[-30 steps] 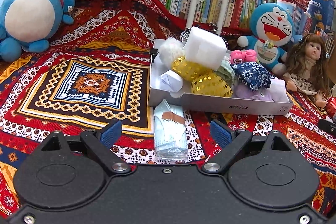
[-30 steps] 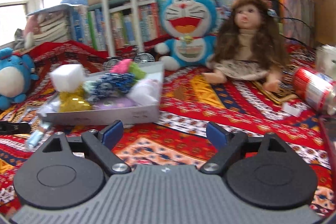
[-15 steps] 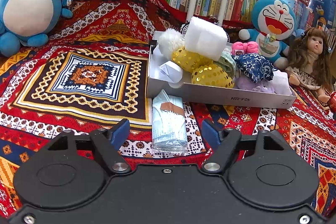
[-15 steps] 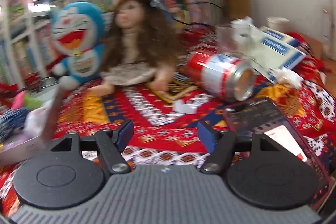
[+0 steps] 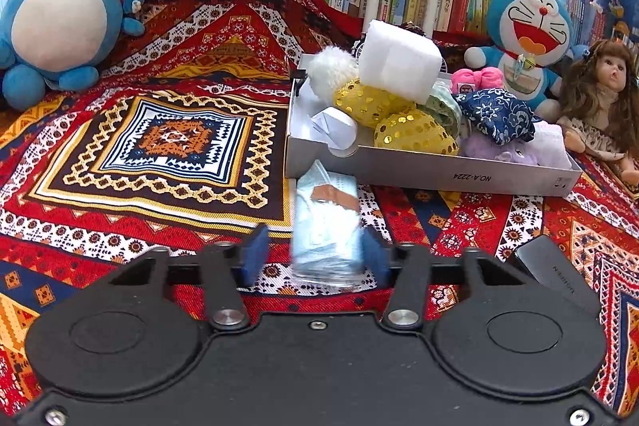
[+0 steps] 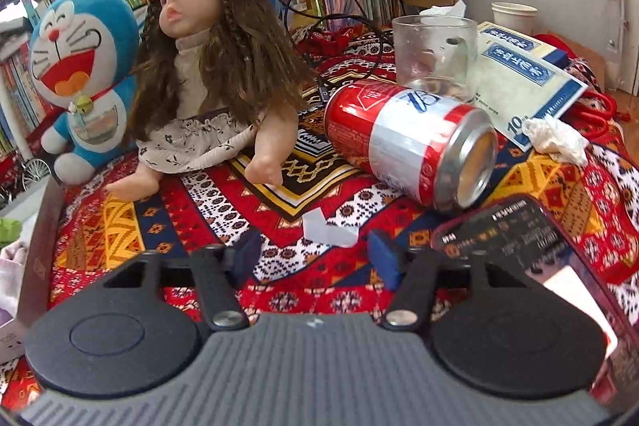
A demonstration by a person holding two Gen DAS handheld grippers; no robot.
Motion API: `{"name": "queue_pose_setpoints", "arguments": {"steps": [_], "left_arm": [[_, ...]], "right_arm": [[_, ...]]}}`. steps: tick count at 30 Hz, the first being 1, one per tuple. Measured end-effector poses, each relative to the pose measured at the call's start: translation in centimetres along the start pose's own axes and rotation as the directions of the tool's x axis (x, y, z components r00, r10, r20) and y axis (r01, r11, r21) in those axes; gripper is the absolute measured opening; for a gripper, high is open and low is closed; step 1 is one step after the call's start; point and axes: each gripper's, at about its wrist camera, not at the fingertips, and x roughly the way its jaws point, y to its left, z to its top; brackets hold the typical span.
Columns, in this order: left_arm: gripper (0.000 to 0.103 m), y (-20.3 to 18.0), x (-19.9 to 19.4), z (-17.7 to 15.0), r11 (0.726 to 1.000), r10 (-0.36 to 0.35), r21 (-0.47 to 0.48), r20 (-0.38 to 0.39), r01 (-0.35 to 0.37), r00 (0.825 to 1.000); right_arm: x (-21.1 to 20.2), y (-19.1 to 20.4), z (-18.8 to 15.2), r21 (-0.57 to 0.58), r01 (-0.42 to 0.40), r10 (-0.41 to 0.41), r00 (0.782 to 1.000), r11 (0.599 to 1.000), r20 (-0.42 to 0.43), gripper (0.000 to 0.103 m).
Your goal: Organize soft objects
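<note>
The left gripper (image 5: 314, 254) is clenched about the near end of a pale blue pack of tissues (image 5: 325, 222), which lies lengthwise on the patterned cloth (image 5: 159, 134). The pack's far end touches the front wall of the grey box (image 5: 439, 170), near the box's left corner. The right finger (image 5: 373, 254) sits against the side of the pack. A strip of cloth shows beside the left finger (image 5: 255, 254), and the pack's near end is blurred, so how hard that side presses cannot be told.

The box is heaped with soft things: a white foam block (image 5: 399, 60) on top, yellow sequined balls (image 5: 415, 132) below it, and a blue flowered pouch (image 5: 495, 114) toward the right end. A round blue plush toy (image 5: 60, 14) sits at the far left edge of the cloth.

The right gripper (image 6: 315, 256) is closing, released, with nothing pressed between its fingers. A scrap of white paper (image 6: 327, 230) lies flat on the cloth just ahead of the gap. Beyond it a red can (image 6: 407, 142) lies on its side, between a seated doll (image 6: 207, 66) and a phone (image 6: 519, 246)
</note>
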Motion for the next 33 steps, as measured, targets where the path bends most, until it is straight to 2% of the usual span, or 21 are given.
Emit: {"name": "queue_pose_setpoints", "arguments": {"steps": [2, 5, 7, 16, 17, 18, 20, 24, 25, 26, 27, 28, 29, 30, 33], "left_arm": [[0.034, -0.1, -0.1, 0.0, 1.000, 0.001, 0.002, 0.005, -0.001, 1.000], [0.032, -0.1, -0.2, 0.0, 1.000, -0.004, -0.006, 0.011, 0.004, 1.000], [0.032, 0.0, -0.4, 0.1, 1.000, -0.011, -0.010, 0.017, 0.011, 1.000], [0.032, -0.4, -1.9, 0.6, 0.999, -0.032, 0.022, 0.054, 0.031, 0.998], [0.032, -0.4, -2.0, 0.6, 0.999, -0.033, 0.023, 0.055, 0.031, 0.998], [0.032, -0.4, -2.1, 0.6, 0.999, -0.033, 0.023, 0.054, 0.032, 0.998], [0.032, -0.4, -2.2, 0.6, 0.999, -0.034, 0.022, 0.052, 0.033, 0.998], [0.032, -0.3, -2.3, 0.6, 0.999, -0.031, 0.021, 0.052, 0.030, 0.998], [0.032, -0.3, -2.3, 0.6, 0.999, -0.031, 0.021, 0.053, 0.030, 0.998], [0.032, -0.3, -2.3, 0.6, 0.999, -0.030, 0.020, 0.054, 0.029, 0.998], [0.032, -0.3, -2.4, 0.7, 0.999, -0.030, 0.019, 0.056, 0.029, 0.998], [0.032, -0.2, -2.5, 0.8, 0.999, -0.032, 0.017, 0.060, 0.031, 0.998], [0.032, -0.1, -2.6, 0.8, 0.999, -0.034, 0.015, 0.064, 0.033, 0.997], [0.032, -0.1, -2.7, 0.8, 0.999, -0.036, 0.015, 0.068, 0.035, 0.997], [0.032, -0.1, -2.6, 1.0, 0.999, -0.037, 0.018, 0.068, 0.036, 0.997]], "right_arm": [[0.2, -0.2, 0.1, 0.000, -0.002, 0.002, 1.000, 1.000, -0.005, 0.024], [-0.3, -0.8, -0.2, 0.010, -0.045, 0.045, 0.999, 0.999, -0.003, 0.011], [-0.9, -1.1, -0.5, 0.010, -0.094, 0.094, 0.996, 0.996, 0.009, 0.011], [-3.5, -0.4, -1.5, -0.070, -0.145, 0.150, 0.987, 0.987, 0.057, 0.011], [-3.4, -0.4, -1.4, -0.073, -0.131, 0.136, 0.989, 0.989, 0.065, 0.021], [-3.1, -0.3, -1.3, -0.076, -0.100, 0.106, 0.991, 0.992, 0.078, 0.038], [-1.9, -0.2, -0.6, -0.085, -0.085, 0.090, 0.995, 0.993, 0.049, 0.086], [0.3, 0.4, 0.5, -0.099, -0.091, 0.093, 0.996, 0.991, 0.007, 0.085], [0.9, 0.7, 0.7, -0.111, -0.088, 0.088, 0.996, 0.990, -0.004, 0.083], [1.5, 0.9, 0.9, -0.118, -0.088, 0.086, 0.996, 0.989, -0.023, 0.070], [2.0, 1.0, 1.1, -0.119, -0.086, 0.082, 0.996, 0.989, -0.042, 0.063], [2.1, 1.1, 1.1, -0.128, -0.057, 0.054, 0.998, 0.990, -0.030, 0.044], [2.1, 1.2, 1.2, -0.135, -0.044, 0.039, 0.998, 0.990, -0.040, 0.014], [2.0, 1.2, 1.2, -0.135, -0.043, 0.037, 0.998, 0.990, -0.046, 0.009], [1.3, 0.4, 0.9, -0.084, -0.122, 0.117, 0.991, 0.989, -0.070, 0.008]]}}
